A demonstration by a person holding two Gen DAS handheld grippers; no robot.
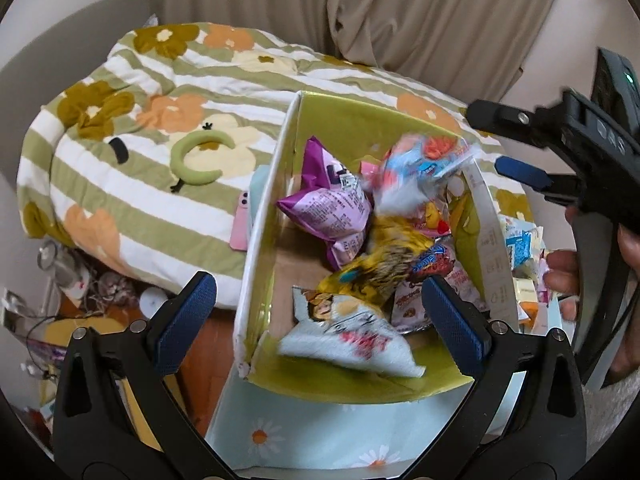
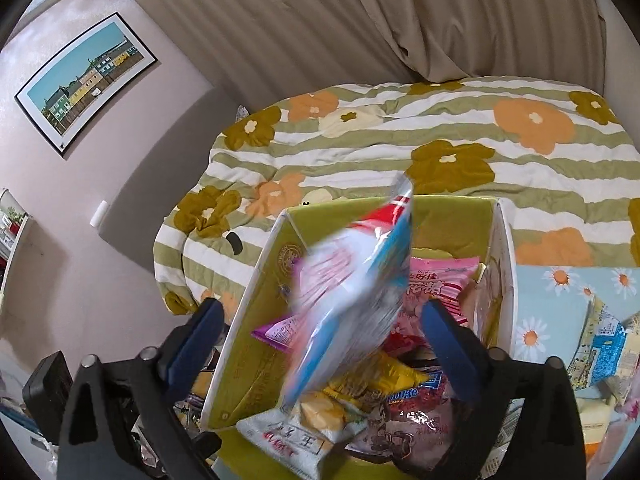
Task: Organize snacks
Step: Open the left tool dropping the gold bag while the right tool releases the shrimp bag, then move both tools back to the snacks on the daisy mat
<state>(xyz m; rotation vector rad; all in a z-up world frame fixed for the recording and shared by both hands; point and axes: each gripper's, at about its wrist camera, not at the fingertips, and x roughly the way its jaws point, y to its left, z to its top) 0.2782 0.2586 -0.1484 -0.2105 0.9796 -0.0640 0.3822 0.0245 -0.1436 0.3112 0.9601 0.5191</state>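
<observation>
Right gripper (image 2: 320, 344) jaws apart, blurred blue-white snack packet (image 2: 352, 300) between them, seemingly loose, long axis upright over the green box (image 1: 264, 240) on the bed. Left gripper (image 1: 320, 320) jaws apart, empty, equally near.

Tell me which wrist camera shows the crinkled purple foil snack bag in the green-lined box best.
Left wrist: the purple foil snack bag lies sharp and mostly unobstructed against the green-lined cardboard box wall. Right wrist shows only one corner, hidden behind a blurred blue-and-white packet.
</observation>
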